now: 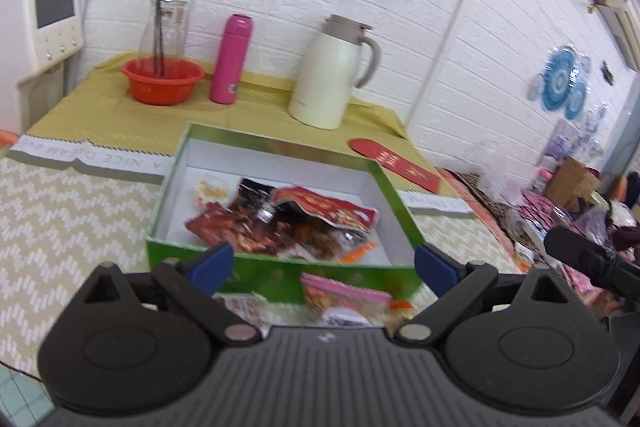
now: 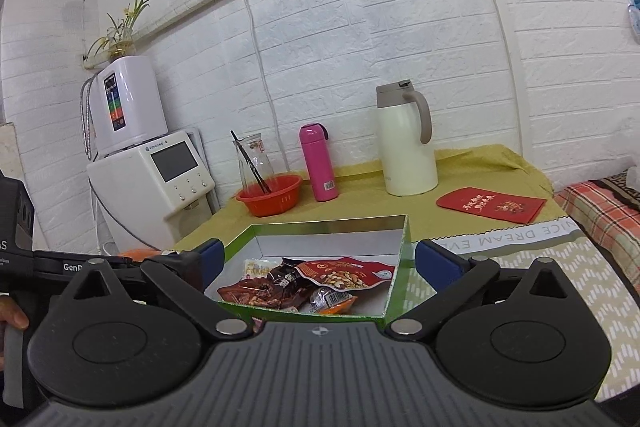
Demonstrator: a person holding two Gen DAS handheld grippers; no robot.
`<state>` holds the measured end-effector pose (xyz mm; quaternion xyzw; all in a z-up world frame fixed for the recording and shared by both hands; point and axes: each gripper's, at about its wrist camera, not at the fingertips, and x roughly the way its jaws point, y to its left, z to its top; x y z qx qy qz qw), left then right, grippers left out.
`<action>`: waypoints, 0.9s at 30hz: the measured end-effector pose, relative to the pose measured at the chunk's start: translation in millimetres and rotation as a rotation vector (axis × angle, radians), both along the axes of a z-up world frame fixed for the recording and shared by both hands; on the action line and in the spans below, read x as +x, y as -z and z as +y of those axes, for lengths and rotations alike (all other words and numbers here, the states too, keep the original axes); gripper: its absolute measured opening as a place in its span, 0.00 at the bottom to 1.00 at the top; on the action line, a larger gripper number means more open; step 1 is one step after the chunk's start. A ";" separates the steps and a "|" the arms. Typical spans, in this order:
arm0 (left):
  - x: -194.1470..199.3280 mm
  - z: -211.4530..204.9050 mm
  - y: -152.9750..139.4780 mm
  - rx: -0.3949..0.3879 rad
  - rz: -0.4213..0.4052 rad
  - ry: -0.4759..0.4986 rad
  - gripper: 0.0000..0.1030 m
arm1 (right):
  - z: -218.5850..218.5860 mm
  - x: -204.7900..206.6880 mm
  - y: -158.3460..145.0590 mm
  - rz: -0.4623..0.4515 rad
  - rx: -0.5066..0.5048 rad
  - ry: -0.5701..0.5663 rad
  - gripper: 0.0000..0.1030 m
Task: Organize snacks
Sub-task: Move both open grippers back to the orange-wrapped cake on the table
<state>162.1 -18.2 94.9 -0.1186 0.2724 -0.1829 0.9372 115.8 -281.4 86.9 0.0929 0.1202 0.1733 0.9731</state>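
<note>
We had both grippers spread wide with nothing between the blue pads — left gripper (image 1: 324,263), right gripper (image 2: 318,263). The open green cardboard box with the white interior (image 1: 360,163) sat on the zigzag-patterned tablecloth (image 1: 60,219), holding a pile of red and brown foil snack packets (image 1: 288,223).

The left view was motion-blurred; packet print was unreadable there. Only it showed the pink-edged snack packets lying outside the box (image 1: 344,297), just in front of its near wall and partly cut off by the gripper body. In the right view that wall was mostly hidden.

Only the right view caught a fingertip (image 2: 14,319) at its left edge, and the white water purifier (image 2: 128,103).
</note>
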 end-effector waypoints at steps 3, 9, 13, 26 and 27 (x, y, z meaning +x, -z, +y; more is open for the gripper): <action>-17.1 -9.6 8.5 -0.024 0.011 0.076 0.93 | -6.7 -22.5 7.1 -0.013 -0.029 0.053 1.00; -37.4 -35.0 33.4 -0.064 0.057 0.185 0.93 | -20.8 -47.1 34.3 0.027 -0.065 0.160 1.00; -41.9 -52.0 49.8 -0.105 0.104 0.254 0.93 | -31.2 -50.5 56.9 0.102 -0.068 0.194 1.00; -13.5 -114.9 73.1 -0.083 0.168 0.384 0.64 | -33.0 -36.5 104.6 0.254 -0.044 0.188 1.00; -9.9 -120.8 74.6 -0.075 0.171 0.386 0.64 | -32.4 -35.0 105.4 0.258 -0.045 0.186 0.98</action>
